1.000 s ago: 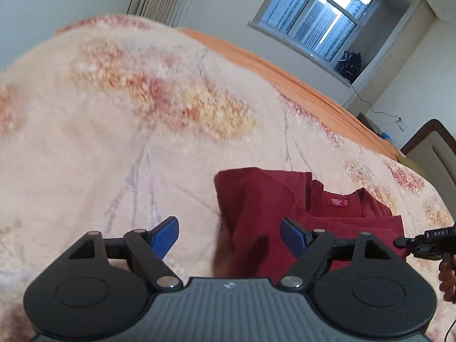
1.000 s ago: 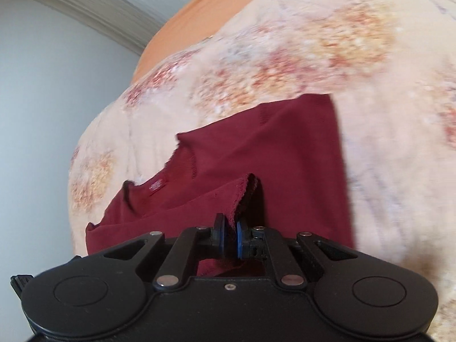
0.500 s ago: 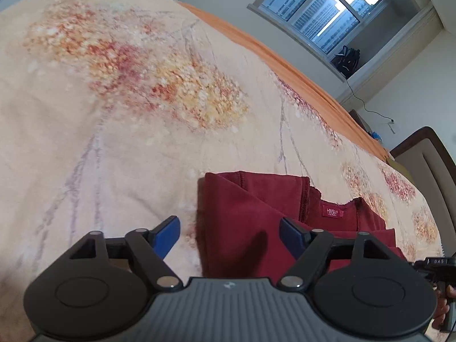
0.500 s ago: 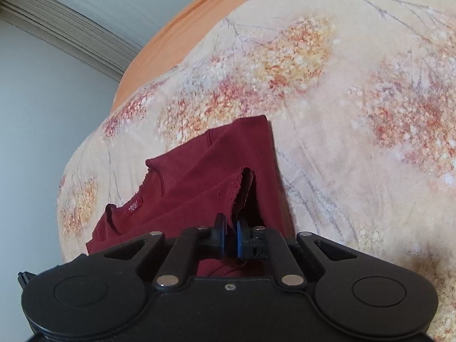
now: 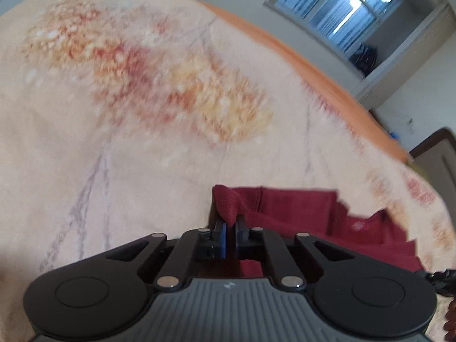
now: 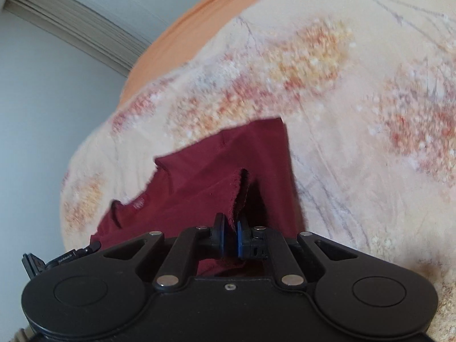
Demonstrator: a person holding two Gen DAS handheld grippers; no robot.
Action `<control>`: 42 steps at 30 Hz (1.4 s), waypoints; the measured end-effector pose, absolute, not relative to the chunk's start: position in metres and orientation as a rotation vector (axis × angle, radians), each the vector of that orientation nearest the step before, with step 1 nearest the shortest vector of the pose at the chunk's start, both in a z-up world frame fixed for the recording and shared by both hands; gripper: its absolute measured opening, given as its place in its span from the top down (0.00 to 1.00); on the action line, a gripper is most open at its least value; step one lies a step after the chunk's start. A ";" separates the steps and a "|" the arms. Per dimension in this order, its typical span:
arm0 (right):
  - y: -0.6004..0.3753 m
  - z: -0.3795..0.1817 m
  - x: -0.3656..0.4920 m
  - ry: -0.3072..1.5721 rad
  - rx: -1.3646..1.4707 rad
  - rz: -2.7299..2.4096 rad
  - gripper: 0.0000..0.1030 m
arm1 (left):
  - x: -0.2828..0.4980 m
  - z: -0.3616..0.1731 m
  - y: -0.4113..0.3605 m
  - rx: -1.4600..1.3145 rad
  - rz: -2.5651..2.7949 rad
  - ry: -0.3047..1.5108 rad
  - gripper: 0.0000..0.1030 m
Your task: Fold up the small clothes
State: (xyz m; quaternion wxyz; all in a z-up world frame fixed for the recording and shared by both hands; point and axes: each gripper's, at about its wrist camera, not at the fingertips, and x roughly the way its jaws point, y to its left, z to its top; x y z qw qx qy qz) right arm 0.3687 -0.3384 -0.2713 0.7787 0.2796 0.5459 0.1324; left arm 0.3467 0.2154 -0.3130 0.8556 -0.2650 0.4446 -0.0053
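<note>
Item under inspection: one dark red garment [image 6: 216,171], partly folded, lying on a bed covered with a cream blanket [image 5: 142,156] printed with orange and red blossoms and thin grey branches. In the right wrist view the garment sits in the lower middle of the frame, with a neck label [image 6: 138,205] visible toward its left end. In the left wrist view the same garment occupies the lower right, its label [image 5: 359,224] blurred and unreadable.

Left tool [image 5: 230,232]: jaws have just been closing and now stand pinched together on a raised corner of the red fabric, which bunches up in a small peak directly above the blue pads [image 5: 223,239]. Fabric is between the pads.

Right tool [image 6: 230,235]: jaws drawn in tight on a frayed edge of the garment; that edge stands up as a ridge rising from between the pads [image 6: 240,239], with shadow beneath it on the right.

A part of the other tool shows at the lower left margin of the right wrist view.

Surroundings: an orange sheet border [image 6: 205,17] runs along the far edge of the bed. Beyond it, a window [image 5: 342,8] with daylight, a dark bag [image 5: 364,57] on the sill, and a pale wall. Both views are motion-blurred.
</note>
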 end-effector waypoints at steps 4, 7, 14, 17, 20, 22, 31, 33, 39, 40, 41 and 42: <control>-0.338 -0.280 0.365 1.202 0.601 0.283 0.84 | 0.341 -0.304 0.222 -0.621 -0.028 0.897 0.90; -0.343 -0.275 0.361 1.187 0.611 0.277 0.77 | 0.329 -0.293 0.232 -0.625 -0.002 0.880 0.67; -0.340 -0.285 0.353 1.231 0.594 0.285 0.78 | 0.285 -0.296 0.221 -0.638 -0.077 0.973 0.53; -0.339 -0.279 0.352 1.228 0.539 0.294 0.96 | 0.277 -0.308 0.207 -0.605 -0.099 1.042 0.53; -0.347 -0.268 0.355 1.244 0.484 0.289 0.97 | 0.276 -0.320 0.199 -0.570 -0.095 1.099 0.58; -0.345 -0.269 0.355 1.288 0.393 0.289 0.96 | 0.278 -0.323 0.197 -0.548 -0.084 1.115 0.60; -0.352 -0.254 0.345 1.226 0.470 0.281 0.65 | 0.271 -0.319 0.203 -0.558 -0.093 1.122 0.72; -0.354 -0.252 0.342 1.224 0.479 0.274 0.65 | 0.267 -0.318 0.206 -0.588 -0.088 1.111 0.78; -0.372 -0.244 0.327 1.158 0.550 0.250 0.48 | 0.256 -0.317 0.215 -0.707 -0.055 1.083 0.72; -0.375 -0.245 0.325 1.153 0.563 0.245 0.47 | 0.255 -0.319 0.215 -0.713 -0.054 1.088 0.65; -0.378 -0.247 0.324 1.153 0.573 0.240 0.47 | 0.255 -0.321 0.216 -0.723 -0.056 1.095 0.63; -0.380 -0.250 0.323 1.154 0.579 0.235 0.46 | 0.255 -0.324 0.216 -0.730 -0.056 1.100 0.62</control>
